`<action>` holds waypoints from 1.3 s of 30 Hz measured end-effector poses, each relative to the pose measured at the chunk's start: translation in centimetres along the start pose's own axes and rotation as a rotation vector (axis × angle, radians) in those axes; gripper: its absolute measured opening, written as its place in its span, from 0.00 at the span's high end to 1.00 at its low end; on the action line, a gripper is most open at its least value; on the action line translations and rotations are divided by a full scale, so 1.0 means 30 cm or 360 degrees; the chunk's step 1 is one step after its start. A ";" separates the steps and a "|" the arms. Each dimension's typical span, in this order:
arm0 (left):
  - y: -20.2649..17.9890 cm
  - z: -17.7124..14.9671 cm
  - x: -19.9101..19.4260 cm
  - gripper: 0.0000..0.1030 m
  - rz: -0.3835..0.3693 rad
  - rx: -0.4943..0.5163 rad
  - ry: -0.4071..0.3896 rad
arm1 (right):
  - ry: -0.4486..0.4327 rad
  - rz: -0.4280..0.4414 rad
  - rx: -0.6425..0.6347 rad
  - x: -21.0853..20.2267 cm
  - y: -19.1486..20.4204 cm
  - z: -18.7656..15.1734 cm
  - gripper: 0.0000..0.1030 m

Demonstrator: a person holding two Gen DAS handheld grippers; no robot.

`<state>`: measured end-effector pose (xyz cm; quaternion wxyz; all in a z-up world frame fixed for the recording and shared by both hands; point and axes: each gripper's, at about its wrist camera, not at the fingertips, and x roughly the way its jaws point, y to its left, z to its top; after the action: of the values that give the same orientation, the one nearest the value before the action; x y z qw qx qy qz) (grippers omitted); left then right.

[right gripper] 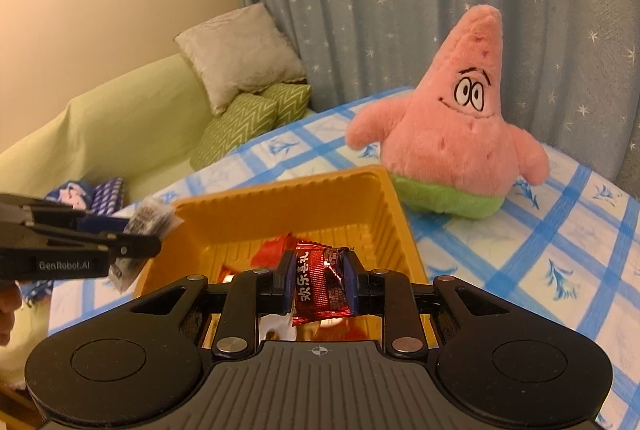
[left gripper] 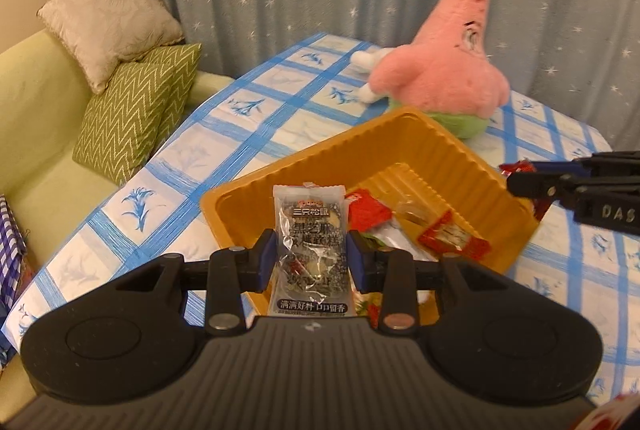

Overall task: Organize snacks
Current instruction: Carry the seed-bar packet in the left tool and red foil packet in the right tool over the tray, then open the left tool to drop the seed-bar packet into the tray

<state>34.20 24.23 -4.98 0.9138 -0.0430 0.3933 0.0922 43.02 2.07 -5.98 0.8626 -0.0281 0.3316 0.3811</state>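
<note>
A desk [left gripper: 256, 98] covered with a blue-and-white checked cloth carries all task items. A pink star-shaped plush toy with green shorts [right gripper: 452, 134] stands upright at the far side of the desk, just behind the tray. A yellow-orange rectangular plastic tray with ribbed walls [left gripper: 320, 154] sits near the middle of the desk. Several red-wrapped snacks [left gripper: 454, 236] lie loose on its floor.

The left gripper [left gripper: 310, 256] is above the near-left part of the tray. Its fingers [left gripper: 266, 258] stand narrow, pressed on both sides of a clear-and-black snack packet with white lettering [left gripper: 310, 230]. The packet stands upright between them, clear of the tray floor.

The right gripper [right gripper: 318, 284] is above the near edge of the tray. Its fingers [right gripper: 284, 280] stand narrow, clamped on a small dark red foil snack packet with white characters [right gripper: 316, 286]. The packet is held above the tray contents.
</note>
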 end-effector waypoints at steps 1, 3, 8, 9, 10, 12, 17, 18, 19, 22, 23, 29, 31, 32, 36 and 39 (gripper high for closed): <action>0.008 0.003 0.016 0.67 0.0007 -0.0003 0.0010 | -0.0001 -0.0009 0.0002 0.013 -0.004 0.007 0.75; 0.021 0.008 0.046 0.67 0.0014 -0.0013 0.0028 | 0.0000 -0.0021 0.0007 0.040 -0.012 0.020 0.75; 0.040 0.019 0.107 0.67 0.0035 -0.0026 0.0064 | 0.0011 -0.0043 0.0034 0.091 -0.030 0.032 0.75; 0.043 0.021 0.118 0.67 0.0038 -0.0028 0.0070 | 0.0014 -0.0045 0.0037 0.099 -0.034 0.033 0.75; 0.045 0.023 0.129 0.67 0.0042 -0.0031 0.0075 | 0.0017 -0.0047 0.0039 0.108 -0.037 0.034 0.75; 0.048 0.029 0.152 0.67 0.0050 -0.0033 0.0088 | 0.0027 -0.0047 0.0040 0.123 -0.042 0.034 0.75; 0.054 0.035 0.200 0.67 0.0058 -0.0036 0.0113 | 0.0048 -0.0044 0.0045 0.154 -0.057 0.033 0.75; 0.054 0.036 0.209 0.67 0.0060 -0.0034 0.0120 | 0.0051 -0.0044 0.0045 0.159 -0.058 0.032 0.75; 0.053 0.035 0.217 0.67 0.0061 -0.0032 0.0126 | 0.0054 -0.0043 0.0047 0.163 -0.061 0.032 0.75; 0.050 0.035 0.239 0.67 0.0064 -0.0023 0.0139 | 0.0056 -0.0046 0.0052 0.173 -0.066 0.032 0.75; 0.049 0.035 0.244 0.71 0.0064 -0.0023 0.0142 | 0.0056 -0.0046 0.0054 0.175 -0.069 0.032 0.75; 0.046 0.048 0.255 0.73 0.0064 -0.0005 0.0122 | 0.0055 -0.0048 0.0057 0.177 -0.071 0.034 0.75; 0.044 0.053 0.256 0.73 0.0063 0.0006 0.0115 | 0.0057 -0.0047 0.0055 0.177 -0.071 0.034 0.75; 0.043 0.053 0.256 0.73 0.0061 0.0009 0.0114 | 0.0056 -0.0047 0.0056 0.177 -0.071 0.034 0.75; 0.046 0.055 0.258 0.73 0.0058 0.0008 0.0113 | 0.0058 -0.0050 0.0053 0.180 -0.074 0.036 0.75; 0.049 0.057 0.257 0.73 0.0054 0.0009 0.0111 | 0.0062 -0.0052 0.0051 0.187 -0.075 0.041 0.75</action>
<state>40.29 26.96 -9.42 0.8980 -0.0369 0.4257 0.1049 47.97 4.41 -8.82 0.8624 -0.0269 0.3539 0.3610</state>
